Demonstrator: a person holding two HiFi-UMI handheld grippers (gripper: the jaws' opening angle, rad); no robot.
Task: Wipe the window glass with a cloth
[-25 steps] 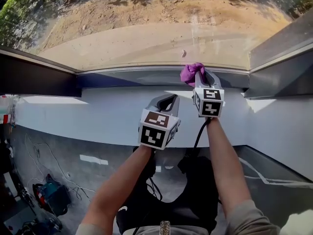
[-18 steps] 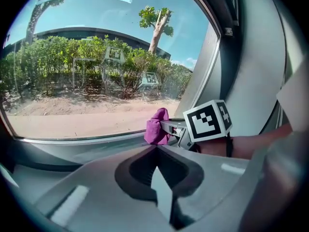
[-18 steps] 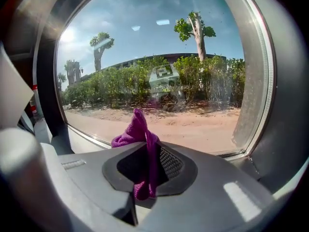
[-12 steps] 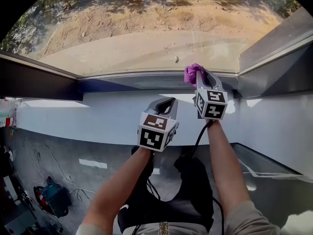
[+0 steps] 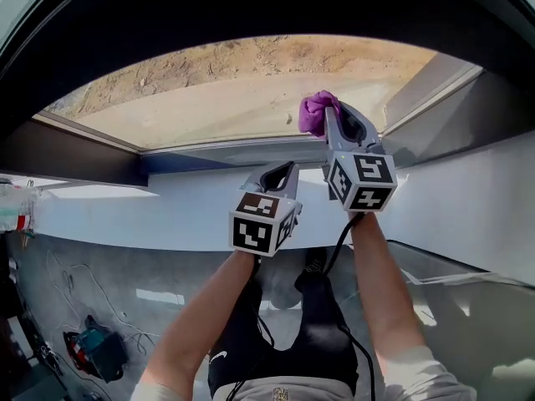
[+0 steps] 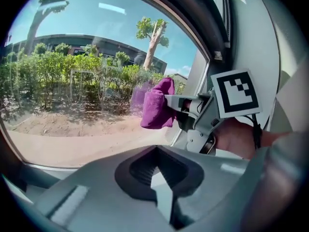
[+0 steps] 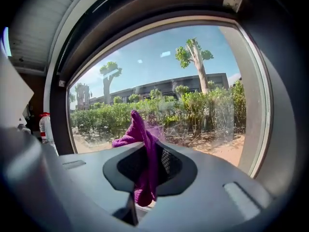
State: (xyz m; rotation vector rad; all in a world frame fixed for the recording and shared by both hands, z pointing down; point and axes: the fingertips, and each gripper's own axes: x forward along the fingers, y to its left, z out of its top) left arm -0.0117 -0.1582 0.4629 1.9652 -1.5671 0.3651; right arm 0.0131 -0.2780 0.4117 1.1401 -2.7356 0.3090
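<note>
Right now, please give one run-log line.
right hand-held gripper: shut on purple cloth | purple cloth: at window glass | left hand-held gripper: shut, empty

The right gripper (image 7: 147, 170) clamps a purple cloth (image 7: 136, 135) in its jaws near the window glass (image 7: 193, 95).

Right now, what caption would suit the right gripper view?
Right hand-held gripper shut on a purple cloth, facing the window glass.

I can't tell whether the purple cloth (image 7: 138, 135) ahead of my right gripper (image 5: 332, 121) actually touches the window glass (image 7: 193, 95). The cloth's lower end disappears between the jaws. Left of the claw, a pale red-capped bottle (image 7: 45, 128) is partly hidden behind a blurred white shape.
</note>
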